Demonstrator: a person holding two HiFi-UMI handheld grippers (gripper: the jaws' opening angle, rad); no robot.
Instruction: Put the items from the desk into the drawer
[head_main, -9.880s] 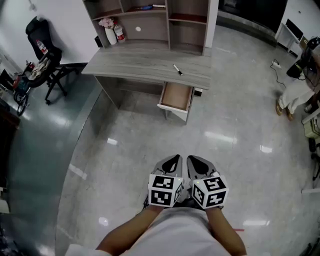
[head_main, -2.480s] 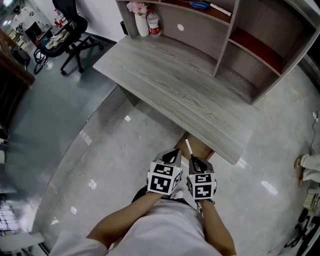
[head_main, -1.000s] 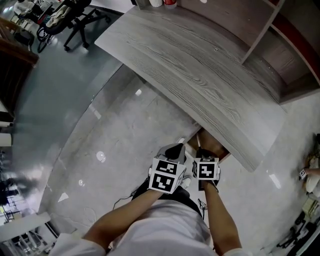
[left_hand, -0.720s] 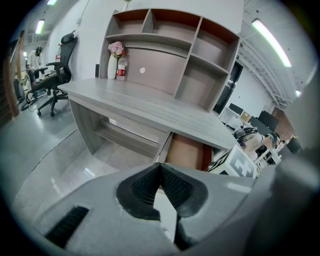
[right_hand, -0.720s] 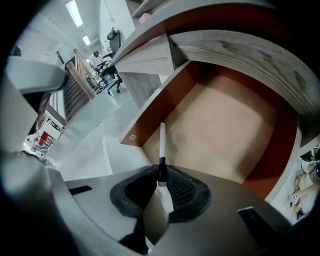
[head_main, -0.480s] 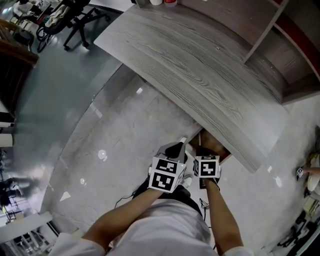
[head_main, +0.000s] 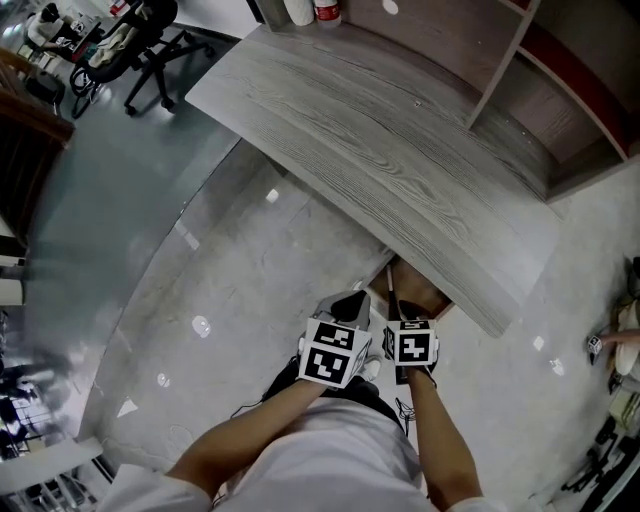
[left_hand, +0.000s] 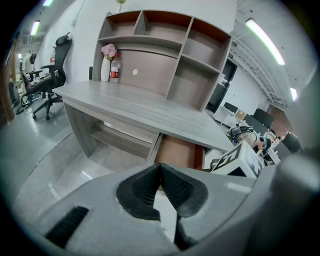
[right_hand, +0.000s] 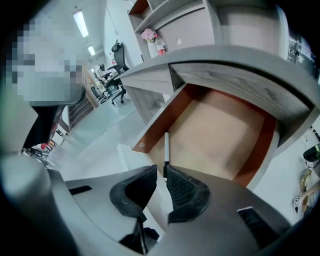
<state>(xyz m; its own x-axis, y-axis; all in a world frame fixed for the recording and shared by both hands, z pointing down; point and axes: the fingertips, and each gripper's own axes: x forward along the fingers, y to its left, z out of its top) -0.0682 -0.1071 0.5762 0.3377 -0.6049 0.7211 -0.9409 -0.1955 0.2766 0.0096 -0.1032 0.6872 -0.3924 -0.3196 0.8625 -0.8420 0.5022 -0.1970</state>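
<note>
R tool (right_hand: 165, 175) clenched on a thin white pen (right_hand: 166, 145) w/ a dark band near the grip. The pen sticks out fwd from between the jaws, its tip over the near-left part of the open drawer (right_hand: 225, 125). Drawer bottom is plain brown w/ red-brown side walls, and it sits pulled out under the desk (head_main: 380, 160) toward its right end.

L tool (left_hand: 160, 172) is closed, jaws meeting at the tips w/ nothing between them. It's held just left of the R tool, near the drawer's front, above the floor (head_main: 230, 280).

Desk top is grey wood. At its far left stand a white vase (left_hand: 105, 70) w/ pink flowers and a bottle (left_hand: 115, 70) just beside it, under the shelf unit (left_hand: 165, 45). Office chair (left_hand: 47, 82) is well left of the desk.
</note>
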